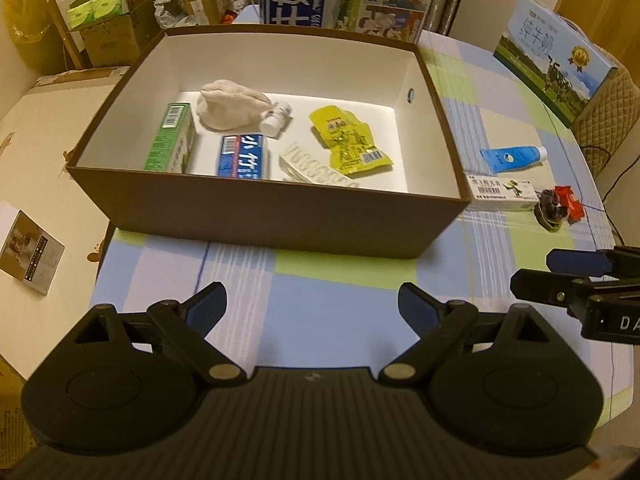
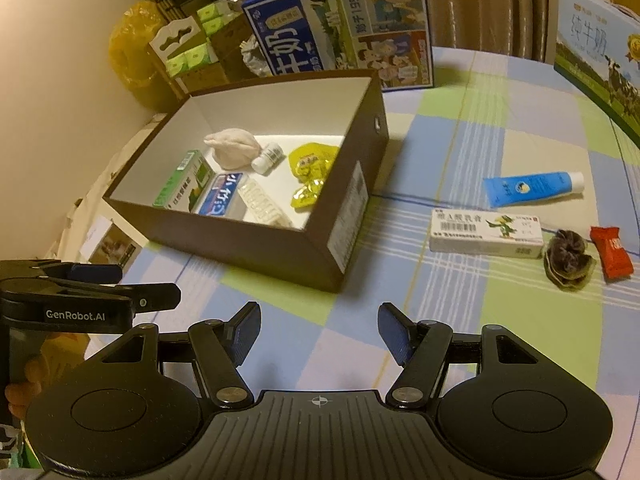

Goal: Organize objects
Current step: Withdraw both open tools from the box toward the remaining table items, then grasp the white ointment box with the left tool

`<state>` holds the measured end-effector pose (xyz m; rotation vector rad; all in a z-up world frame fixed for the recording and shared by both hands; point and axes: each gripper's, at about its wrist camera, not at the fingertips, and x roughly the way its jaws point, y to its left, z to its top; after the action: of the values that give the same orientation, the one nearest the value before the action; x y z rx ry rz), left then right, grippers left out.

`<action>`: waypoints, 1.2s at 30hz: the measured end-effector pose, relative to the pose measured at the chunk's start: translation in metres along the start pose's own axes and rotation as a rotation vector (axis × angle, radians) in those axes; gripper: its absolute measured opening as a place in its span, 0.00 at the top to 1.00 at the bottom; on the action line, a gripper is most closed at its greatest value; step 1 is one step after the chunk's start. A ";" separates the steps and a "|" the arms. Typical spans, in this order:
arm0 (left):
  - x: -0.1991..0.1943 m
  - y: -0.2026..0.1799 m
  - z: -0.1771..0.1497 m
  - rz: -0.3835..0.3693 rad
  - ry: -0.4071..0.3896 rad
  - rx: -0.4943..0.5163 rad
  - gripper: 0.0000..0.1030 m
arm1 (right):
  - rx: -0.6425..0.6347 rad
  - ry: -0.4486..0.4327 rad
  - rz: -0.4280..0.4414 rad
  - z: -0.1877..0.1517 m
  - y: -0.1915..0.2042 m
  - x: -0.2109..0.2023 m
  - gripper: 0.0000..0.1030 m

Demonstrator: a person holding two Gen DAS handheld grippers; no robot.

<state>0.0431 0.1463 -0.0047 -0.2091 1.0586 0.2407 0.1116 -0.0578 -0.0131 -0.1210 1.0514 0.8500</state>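
Observation:
A brown box (image 1: 264,224) (image 2: 348,216) with a white inside holds a green carton (image 1: 170,140), a blue carton (image 1: 242,156), a white cloth bundle (image 1: 230,104), a small white bottle (image 1: 276,118), a yellow packet (image 1: 348,140) and a blister strip (image 1: 316,166). To its right on the checked cloth lie a blue tube (image 2: 534,187), a white ointment carton (image 2: 486,233), a dark dried lump (image 2: 568,260) and a red candy (image 2: 611,253). My left gripper (image 1: 312,304) is open before the box. My right gripper (image 2: 318,330) is open and holds nothing.
Two milk cartons stand behind: a blue one (image 2: 340,36) by the box and a pale one (image 2: 600,52) at the far right. Stacked cardboard and tissue packs (image 1: 104,8) fill the back left. A leaflet (image 1: 32,256) lies on a lower surface to the left.

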 end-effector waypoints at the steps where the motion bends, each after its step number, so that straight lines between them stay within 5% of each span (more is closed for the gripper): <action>1: 0.001 -0.003 0.000 0.000 0.003 0.004 0.12 | 0.002 0.004 0.001 -0.001 -0.003 -0.001 0.39; 11: 0.010 -0.051 -0.003 -0.036 0.032 0.073 0.12 | 0.064 0.030 -0.025 -0.016 -0.044 -0.015 0.40; 36: 0.067 -0.211 0.023 -0.215 0.036 0.368 0.12 | 0.356 -0.034 -0.250 -0.051 -0.202 -0.074 0.39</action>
<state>0.1561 -0.0422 -0.0414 0.0059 1.0870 -0.1528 0.1933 -0.2612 -0.0399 0.0620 1.1134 0.4295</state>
